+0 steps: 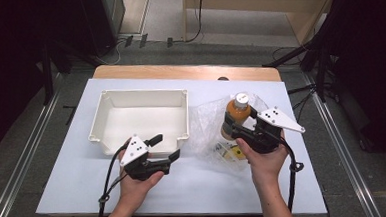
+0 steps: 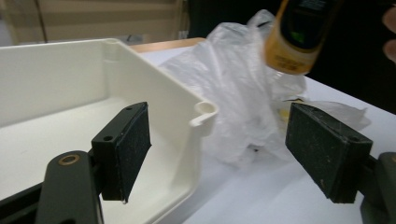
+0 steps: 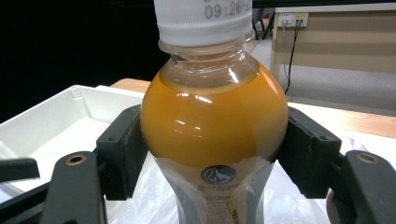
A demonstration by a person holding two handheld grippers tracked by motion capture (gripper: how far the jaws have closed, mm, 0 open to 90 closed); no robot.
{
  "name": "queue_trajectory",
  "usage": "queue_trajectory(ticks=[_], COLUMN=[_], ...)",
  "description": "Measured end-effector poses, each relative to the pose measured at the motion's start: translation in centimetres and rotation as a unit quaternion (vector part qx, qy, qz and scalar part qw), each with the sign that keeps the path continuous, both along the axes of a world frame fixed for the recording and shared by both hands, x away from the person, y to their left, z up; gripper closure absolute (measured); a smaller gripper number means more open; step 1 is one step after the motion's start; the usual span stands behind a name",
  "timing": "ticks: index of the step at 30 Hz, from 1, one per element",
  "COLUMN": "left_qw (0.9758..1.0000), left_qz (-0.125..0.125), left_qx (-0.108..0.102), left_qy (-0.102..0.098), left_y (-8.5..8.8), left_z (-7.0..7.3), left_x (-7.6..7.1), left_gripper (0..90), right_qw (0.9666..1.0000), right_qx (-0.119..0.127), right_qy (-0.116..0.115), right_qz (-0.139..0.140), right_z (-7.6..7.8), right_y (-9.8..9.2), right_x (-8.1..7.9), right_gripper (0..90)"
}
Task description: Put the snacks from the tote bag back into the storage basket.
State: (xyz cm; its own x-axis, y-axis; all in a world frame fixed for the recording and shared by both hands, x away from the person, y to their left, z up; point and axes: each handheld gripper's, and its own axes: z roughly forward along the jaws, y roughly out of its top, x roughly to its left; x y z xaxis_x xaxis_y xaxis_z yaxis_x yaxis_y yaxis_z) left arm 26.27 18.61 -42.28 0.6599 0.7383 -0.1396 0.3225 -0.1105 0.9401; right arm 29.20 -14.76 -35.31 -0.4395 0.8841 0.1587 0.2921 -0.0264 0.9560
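So, your right gripper point(image 1: 243, 127) was clamped on the orange juice bottle point(image 1: 235, 115), jaws pressed against both sides of its rounded upper body; in the right gripper view the pads point(image 3: 125, 154) sat flush on the bottle point(image 3: 214, 126) just under the shoulder. The bottle stood roughly upright, white cap point(image 3: 202, 19) on top, orange liquid up to the neck, label below the jaws. In the high view it was held above a crumpled clear plastic bag point(image 1: 209, 122) lying on the white table point(image 1: 74, 170), right of the tub. A small yellow item point(image 1: 228, 154) lay in or on the bag near your right hand point(image 1: 264, 162); what it was, cannot tell.

Your left gripper point(image 1: 165, 147) had its jaws apart and held nothing. It sat at the near right corner of the empty white tub point(image 1: 111, 103), pointing right toward the bag. In the left gripper view one pad point(image 2: 133, 144) hung over the tub's inside and the other point(image 2: 322, 149) was outside it, over the table, with the tub's corner rim point(image 2: 204, 112) between them; touching or not, cannot tell. The bag point(image 2: 233, 88) and the bottle's lower part point(image 2: 299, 35) showed beyond, the bottle blurred. Your left hand point(image 1: 137, 184) gripped the tool from below, cable point(image 1: 107, 180) trailing back to the table edge.
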Motion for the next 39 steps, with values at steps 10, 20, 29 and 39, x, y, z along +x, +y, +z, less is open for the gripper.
queue_trajectory(ticks=[10, 20, 29, 39], left_qw=[0.9989, 0.9974, 0.995, 0.9914], left_qz=[0.047, 0.072, 0.097, 0.13], left_qx=[-0.006, -0.003, -0.019, -0.013], left_qy=[0.007, 0.002, -0.004, -0.007], left_y=[4.0, 7.4, 10.3, 11.8], left_z=[-0.1, -0.1, 0.1, 0.2], left_x=[-0.5, -1.6, -1.7, -1.4], left_gripper=[20.8, 15.6, 8.7, 7.2], right_qw=[0.9999, 0.9999, 0.9997, 0.9995], right_qx=[-0.004, -0.001, -0.005, -0.006], right_qy=[-0.005, -0.003, 0.003, 0.001], right_qz=[0.008, 0.016, 0.024, 0.031], right_z=[0.4, 0.2, 0.2, 0.8], right_y=[0.6, 1.3, 2.2, 3.9], right_x=[-0.5, -0.3, 0.0, 0.2], right_gripper=[31.1, 31.1, 31.1, 31.1])
